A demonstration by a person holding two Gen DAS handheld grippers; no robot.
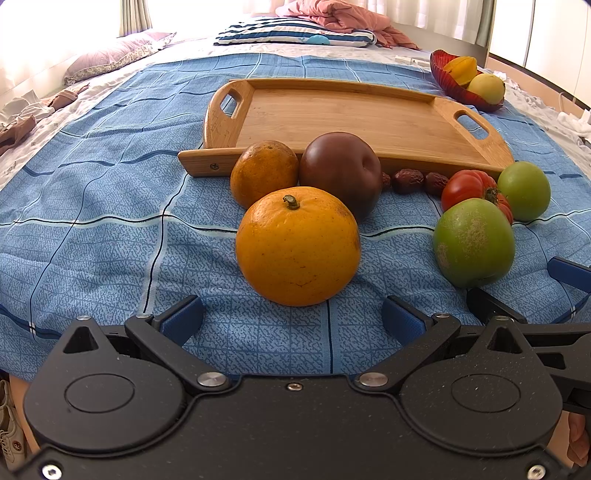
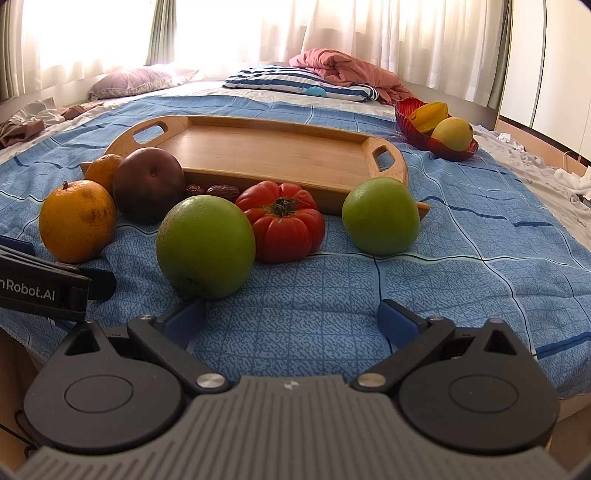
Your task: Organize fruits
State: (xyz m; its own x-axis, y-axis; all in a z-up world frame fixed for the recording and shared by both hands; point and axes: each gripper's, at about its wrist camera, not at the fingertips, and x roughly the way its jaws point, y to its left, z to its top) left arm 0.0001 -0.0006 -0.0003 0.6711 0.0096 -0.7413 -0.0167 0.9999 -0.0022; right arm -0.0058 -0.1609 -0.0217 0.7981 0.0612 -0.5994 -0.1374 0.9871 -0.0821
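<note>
On the bed's blue checked cover [image 1: 92, 236], a bare wooden tray [image 1: 343, 118] lies behind a loose cluster of fruit: two oranges, the nearer orange [image 1: 297, 245] just ahead of the left hand-held gripper [image 1: 293, 319], a dark plum [image 1: 340, 171], some dried dates [image 1: 408, 181], a ribbed red tomato [image 2: 282, 225] and two green apples, the nearer green apple [image 2: 205, 245] close before the right hand-held gripper [image 2: 291, 319]. Both grippers are spread wide and hold nothing. A red bowl [image 2: 437, 142] with yellow fruit sits well apart, far right

Blue checked bedspread [image 1: 110, 221], striped pillow [image 2: 295, 83], pink quilt [image 2: 343, 68], white curtains [image 2: 332, 26]
</note>
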